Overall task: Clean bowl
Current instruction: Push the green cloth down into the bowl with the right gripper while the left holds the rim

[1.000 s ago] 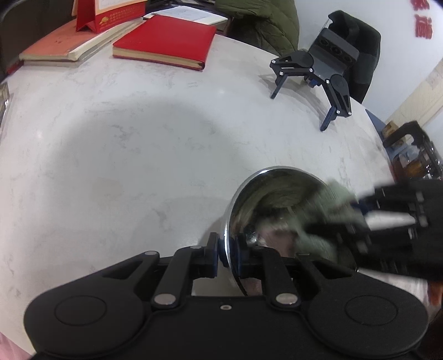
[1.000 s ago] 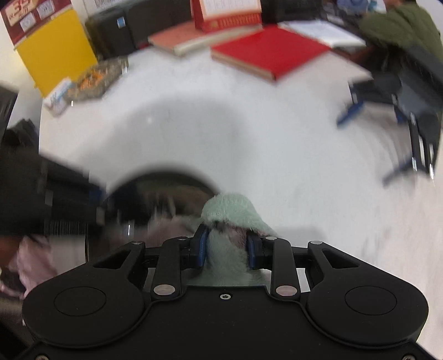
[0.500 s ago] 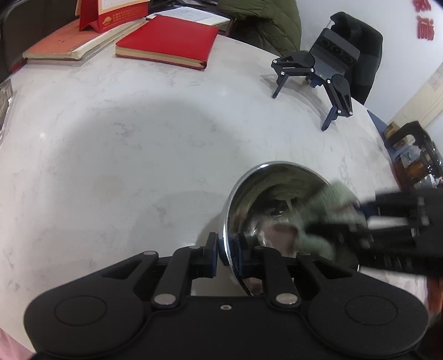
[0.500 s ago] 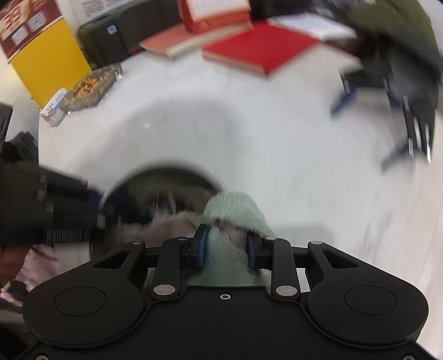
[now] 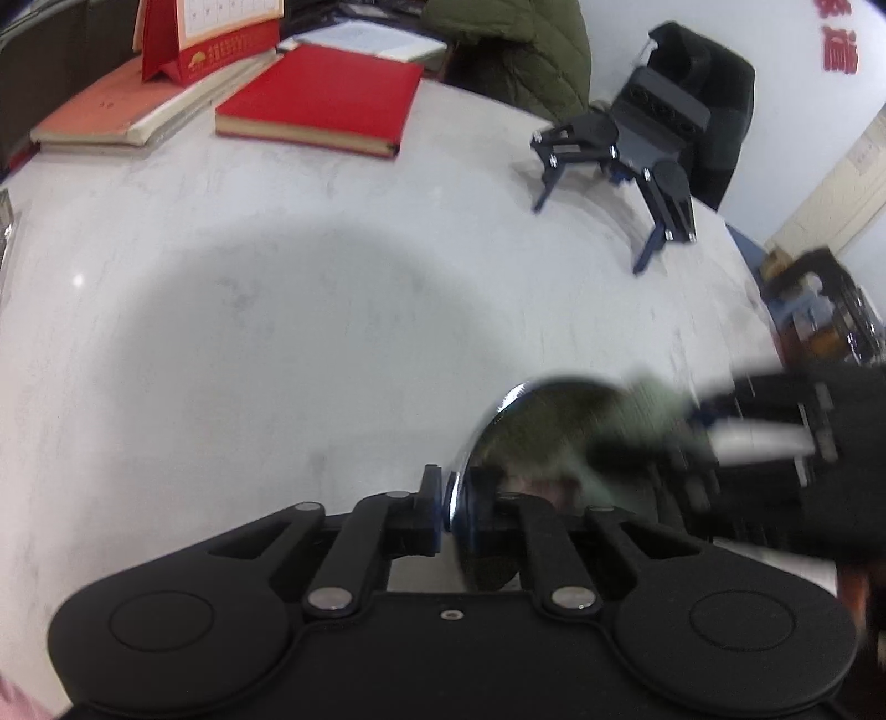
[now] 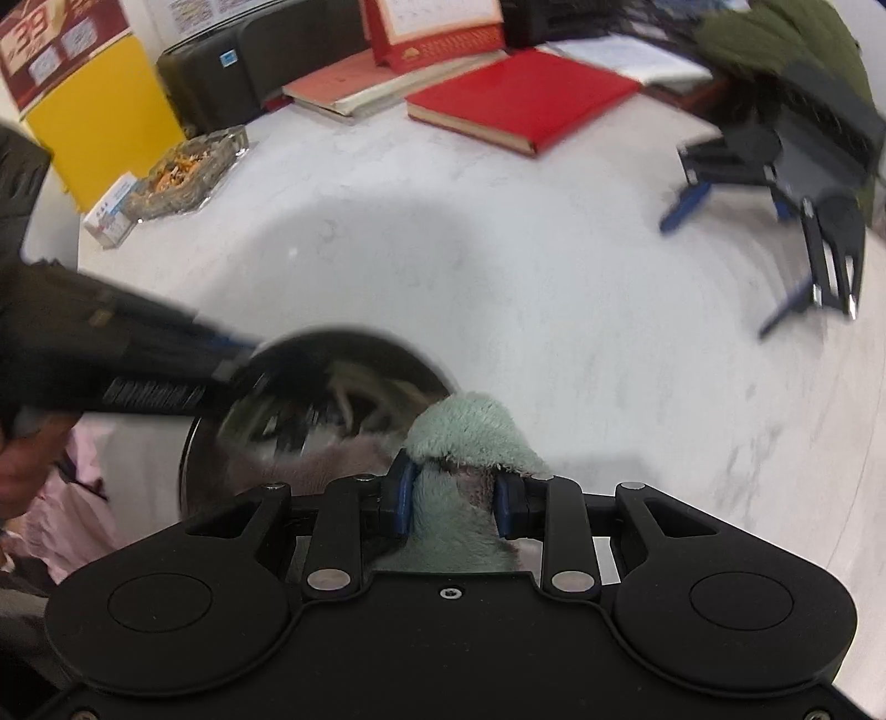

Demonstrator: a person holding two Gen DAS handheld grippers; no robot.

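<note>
From my station I count one steel bowl (image 5: 531, 437) on the white table (image 5: 277, 332), and one green cloth (image 6: 470, 432) at the bowl's rim. Two grippers are working at the bowl: my left gripper (image 5: 451, 504) and my right gripper (image 6: 453, 498). Beyond the bowl, a third, spare gripper (image 5: 626, 149) stands alone. Farther past the bowl I count two books (image 5: 321, 105), one desk calendar (image 5: 205, 39) and one ashtray (image 6: 188, 171).
</note>
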